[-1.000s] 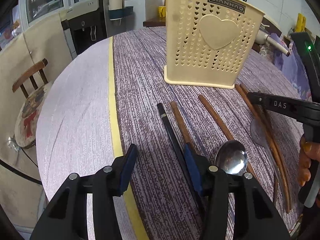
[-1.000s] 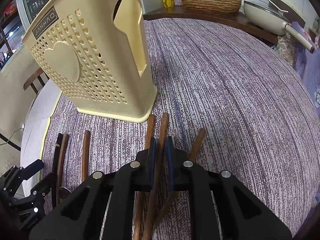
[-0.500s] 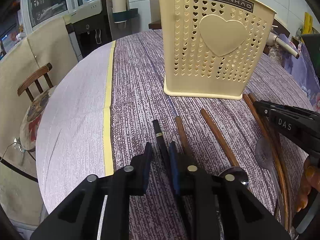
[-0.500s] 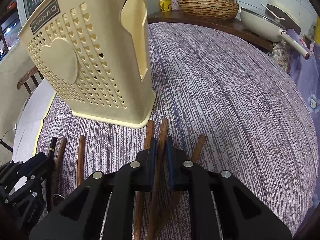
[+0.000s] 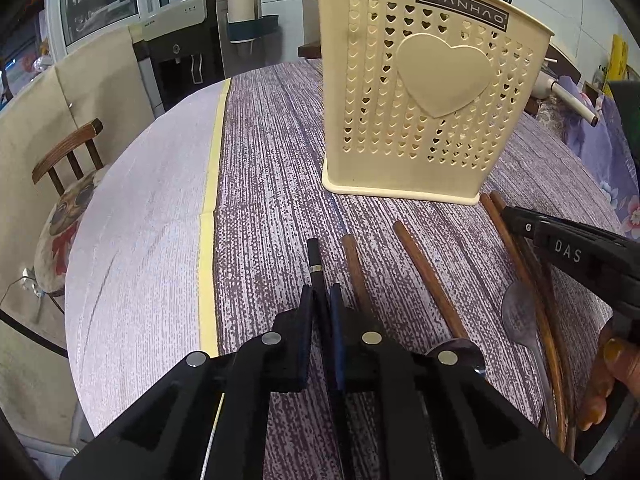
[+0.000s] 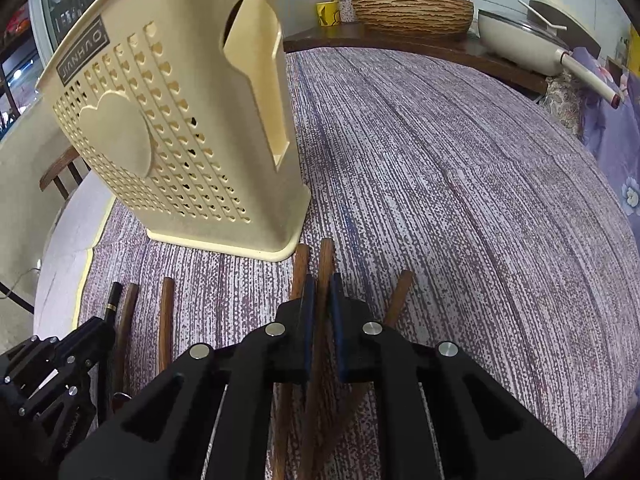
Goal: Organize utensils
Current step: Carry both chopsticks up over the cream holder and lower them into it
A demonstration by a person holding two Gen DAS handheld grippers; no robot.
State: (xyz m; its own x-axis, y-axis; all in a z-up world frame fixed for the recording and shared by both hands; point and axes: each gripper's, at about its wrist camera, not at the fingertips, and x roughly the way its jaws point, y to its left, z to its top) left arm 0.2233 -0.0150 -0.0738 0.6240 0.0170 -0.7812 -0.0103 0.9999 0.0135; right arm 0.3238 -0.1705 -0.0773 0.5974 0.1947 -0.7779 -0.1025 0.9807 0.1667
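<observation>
A cream perforated utensil holder (image 5: 420,100) (image 6: 172,120) stands upright on the purple tablecloth. In front of it lie several chopsticks and two metal spoons (image 5: 520,316). My left gripper (image 5: 322,292) is closing its jaws onto a black chopstick (image 5: 314,256), and the pads press on it. A brown chopstick (image 5: 352,256) lies just to its right. My right gripper (image 6: 320,280) is closing tight on a brown chopstick (image 6: 326,256) near the holder's right corner. Two more brown ones lie beside that chopstick.
A wooden chair (image 5: 68,148) and a water dispenser (image 5: 184,48) stand beyond the table's left edge. A woven basket (image 6: 412,12) and a white pan (image 6: 516,36) sit on the counter behind. A hand (image 5: 612,368) holds the right gripper.
The left gripper's jaws went from wide open to shut around the black chopstick. The right gripper stayed on its brown chopstick.
</observation>
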